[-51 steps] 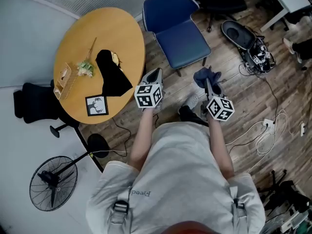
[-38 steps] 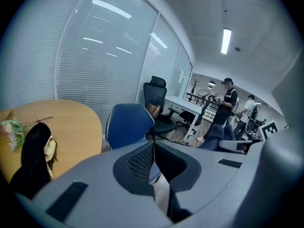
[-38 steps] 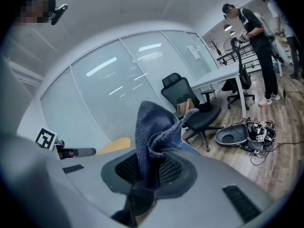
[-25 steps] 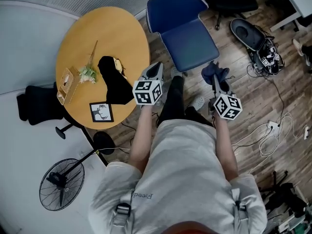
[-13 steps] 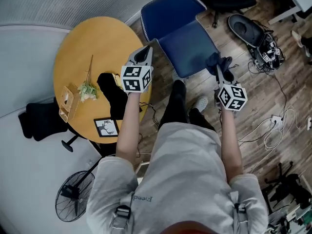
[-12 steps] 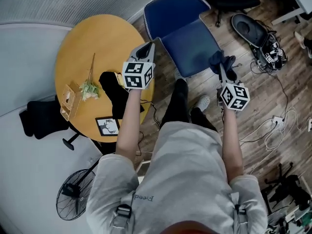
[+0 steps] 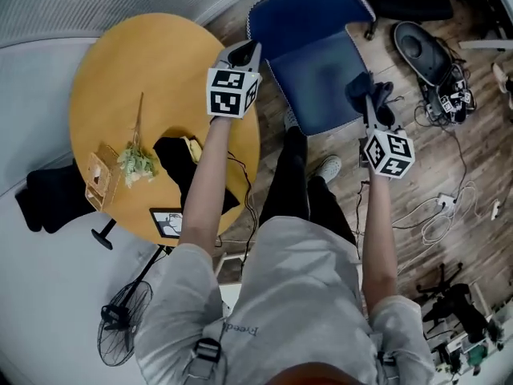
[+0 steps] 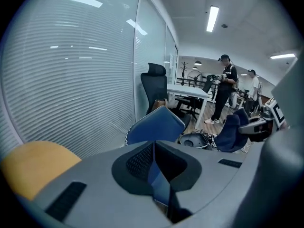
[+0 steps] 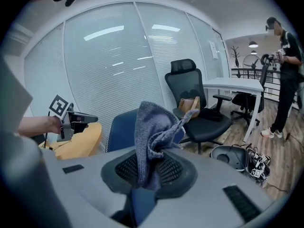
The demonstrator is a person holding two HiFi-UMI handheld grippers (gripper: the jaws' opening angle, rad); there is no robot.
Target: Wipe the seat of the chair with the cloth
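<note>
**Cloth gripped, seat not yet wiped**

Nearest, at the lower middle of the head view, the person's forearms [image 7: 200, 183] are stretched forward, with a pair of tongs carried in each hand. The left tongs [image 7: 244, 52], at upper centre, are closed and nothing is held in them. In the left gripper view the jaws are seen pressed together and empty. The right tongs [image 7: 369, 112], right of centre, are clamped on the cloth [image 7: 365, 88]. This is a dark blue knitted piece, seen in the right gripper view bunched up and standing free out of the jaws.

Just beyond both tongs, at the upper middle of the head view, lies the blue seat [image 7: 314, 70] of the chair. The cloth is held over the seat's right-hand edge. Contact cannot be confirmed from above, but since the cloth is seen loose in the air, it is judged to be off the seat. Nothing is lying on the seat.

The picking up of the cloth is therefore taken as done. The wiping itself is judged not to have begun: the cloth has yet to be lowered onto the seat and drawn across it.

At the upper left the round yellow counter [image 7: 120, 62] is seen; what lies on it has no part in the task. Farthest off, at the top edge, the backrest [image 7: 300, 10] is seen, and cables [image 7: 437, 95] are strewn over the wooden floor at the upper right.
</note>
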